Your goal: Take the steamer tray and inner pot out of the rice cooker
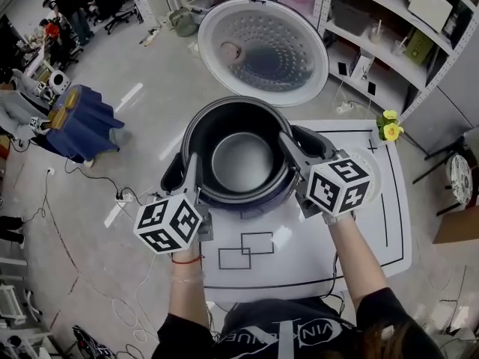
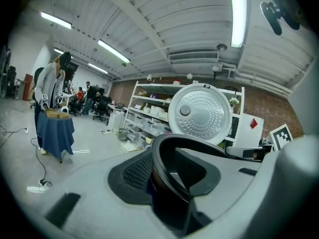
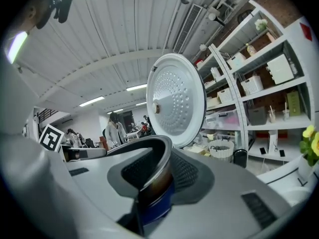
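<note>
The dark blue rice cooker (image 1: 174,176) stands on a white table with its round lid (image 1: 262,51) swung up behind it. Inside sits the dark inner pot (image 1: 224,111), its grey floor bare. My left gripper (image 1: 192,172) straddles the pot's left rim (image 2: 164,148); the outer pad lies at the wall and a slight gap shows on the inner side. My right gripper (image 1: 288,152) straddles the right rim (image 3: 149,148), and both pads press on the wall. No steamer tray is clearly in sight.
The white table top (image 1: 314,253) carries black marked outlines. Yellow flowers (image 1: 389,129) stand at its far right corner. A pale round thing (image 1: 380,172) lies half hidden behind the right marker cube. Shelving (image 1: 389,43) runs behind, and a blue-draped table (image 1: 82,122) stands at left.
</note>
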`<state>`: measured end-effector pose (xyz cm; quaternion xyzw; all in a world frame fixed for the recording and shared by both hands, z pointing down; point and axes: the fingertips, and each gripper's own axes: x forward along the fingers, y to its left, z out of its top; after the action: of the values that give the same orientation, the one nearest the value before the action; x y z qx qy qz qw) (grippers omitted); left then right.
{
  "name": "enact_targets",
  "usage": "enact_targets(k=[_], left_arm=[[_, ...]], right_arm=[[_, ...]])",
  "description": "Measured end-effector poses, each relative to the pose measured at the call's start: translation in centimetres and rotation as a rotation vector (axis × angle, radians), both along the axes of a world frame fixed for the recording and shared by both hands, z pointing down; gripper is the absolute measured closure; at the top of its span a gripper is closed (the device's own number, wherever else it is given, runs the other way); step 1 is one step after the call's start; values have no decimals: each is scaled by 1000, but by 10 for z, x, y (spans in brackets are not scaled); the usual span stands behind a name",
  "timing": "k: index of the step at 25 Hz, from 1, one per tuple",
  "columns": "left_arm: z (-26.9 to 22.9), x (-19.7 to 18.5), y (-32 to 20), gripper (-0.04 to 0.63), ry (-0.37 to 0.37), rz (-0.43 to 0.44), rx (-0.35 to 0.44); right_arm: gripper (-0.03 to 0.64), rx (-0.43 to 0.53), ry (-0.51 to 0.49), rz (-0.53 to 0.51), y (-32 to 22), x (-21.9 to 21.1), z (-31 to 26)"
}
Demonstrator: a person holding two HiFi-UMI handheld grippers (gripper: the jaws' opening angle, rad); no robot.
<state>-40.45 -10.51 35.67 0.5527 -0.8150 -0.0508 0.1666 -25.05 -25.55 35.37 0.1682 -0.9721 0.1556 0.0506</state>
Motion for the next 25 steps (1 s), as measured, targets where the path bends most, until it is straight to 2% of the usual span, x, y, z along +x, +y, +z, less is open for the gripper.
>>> enact_targets(k=[15,20,25], left_arm=[[-99,15,20,462,-87,7,213],[-133,32,24,462,-115,39,281],[-153,55,19,462,-155,87,304]], right_arm=[[518,146,-159,52,21,20,-90],[518,192,-208,88,29,41,-125],[518,229,-242,140,34,73,-150]])
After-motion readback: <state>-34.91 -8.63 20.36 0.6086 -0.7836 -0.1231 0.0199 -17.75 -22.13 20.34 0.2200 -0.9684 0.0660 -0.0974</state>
